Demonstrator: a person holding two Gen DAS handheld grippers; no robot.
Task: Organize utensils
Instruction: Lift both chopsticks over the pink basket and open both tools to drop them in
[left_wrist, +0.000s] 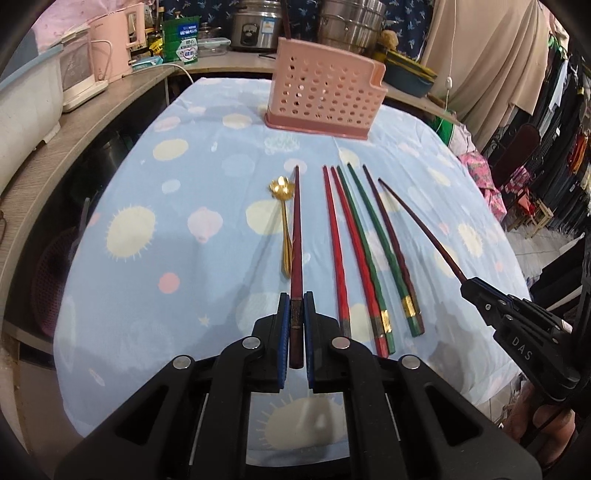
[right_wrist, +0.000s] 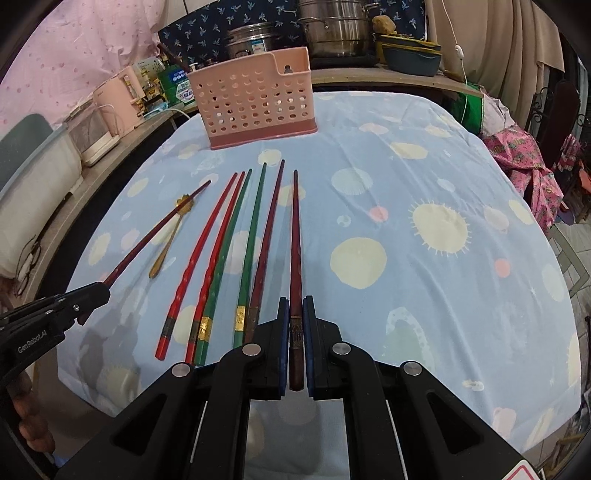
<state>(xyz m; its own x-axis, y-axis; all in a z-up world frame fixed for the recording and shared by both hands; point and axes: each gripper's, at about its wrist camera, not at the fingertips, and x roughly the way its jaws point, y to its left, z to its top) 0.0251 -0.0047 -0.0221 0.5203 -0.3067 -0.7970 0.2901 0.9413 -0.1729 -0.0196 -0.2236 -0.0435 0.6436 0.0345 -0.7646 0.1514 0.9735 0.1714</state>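
Dark-red chopstick (left_wrist: 296, 236) clamped in left gripper (left_wrist: 295, 314), second chopstick (right_wrist: 295, 240) in right gripper (right_wrist: 295, 317); lift step. Next: carry both to pink perforated holder (left_wrist: 325, 96) at 12 o'clock.

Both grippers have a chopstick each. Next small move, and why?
Probably carry both toward the pink holder and tip them upright over its open top. The left gripper and right gripper are each shut on a dark red chopstick, while five more chopsticks and the gold spoon wait on the cloth.

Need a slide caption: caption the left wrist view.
Left gripper grips a dark chopstick before the pink holder.
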